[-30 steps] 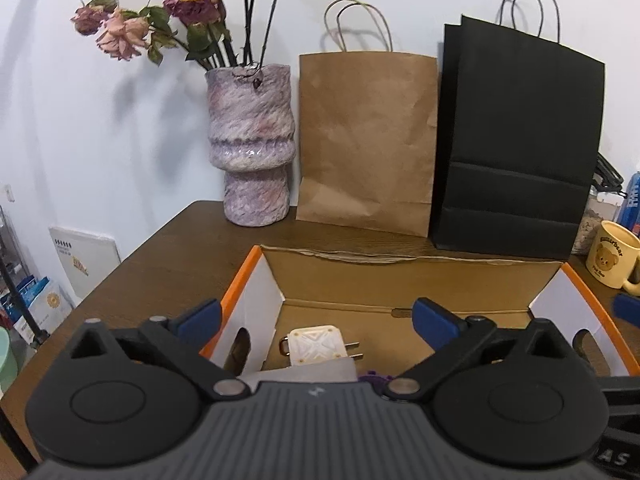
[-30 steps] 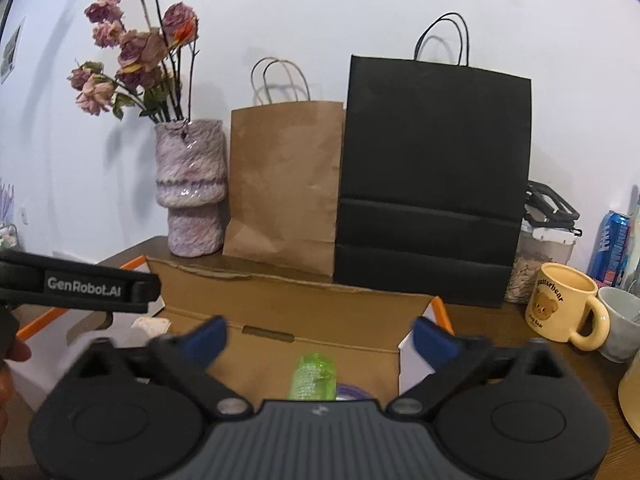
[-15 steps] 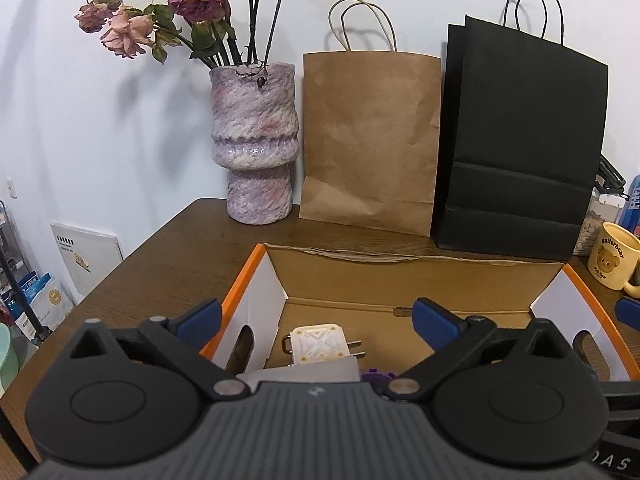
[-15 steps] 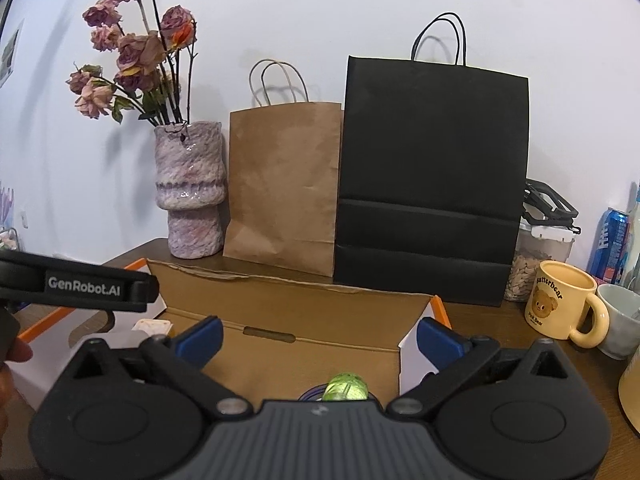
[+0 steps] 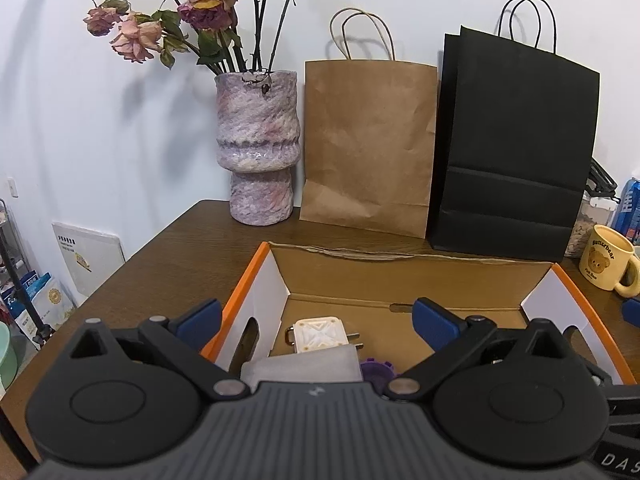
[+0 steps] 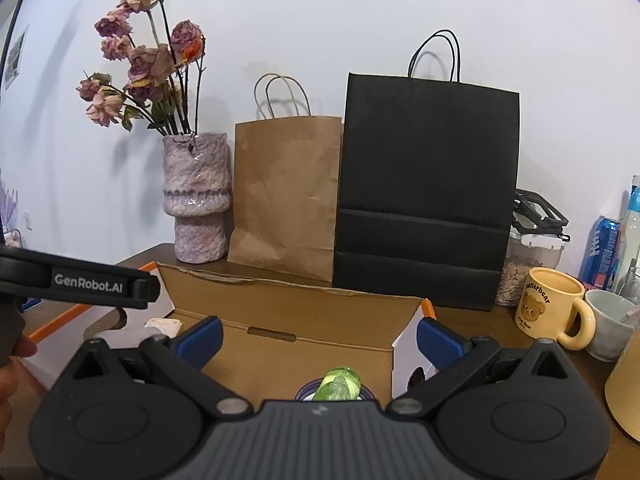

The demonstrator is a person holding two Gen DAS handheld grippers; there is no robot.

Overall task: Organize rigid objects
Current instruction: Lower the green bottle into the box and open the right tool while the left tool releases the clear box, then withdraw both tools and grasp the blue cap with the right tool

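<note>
Open orange-edged cardboard box on the brown wooden table, already holding a cream square plug adapter, a grey flat block, a purple toothed piece and a green translucent cylinder. Left gripper and right gripper both hover above it, jaws spread wide and empty. Sorting appears well advanced; whether further items remain outside the box cannot be told.

Open cardboard box, orange-edged with white end walls, stands on the wooden surface. Inside, near its left end: cream plug adapter, prongs pointing right, just beside a grey pad and a purple toothed piece. Toward the right end: a green translucent object, partly hidden.
</note>
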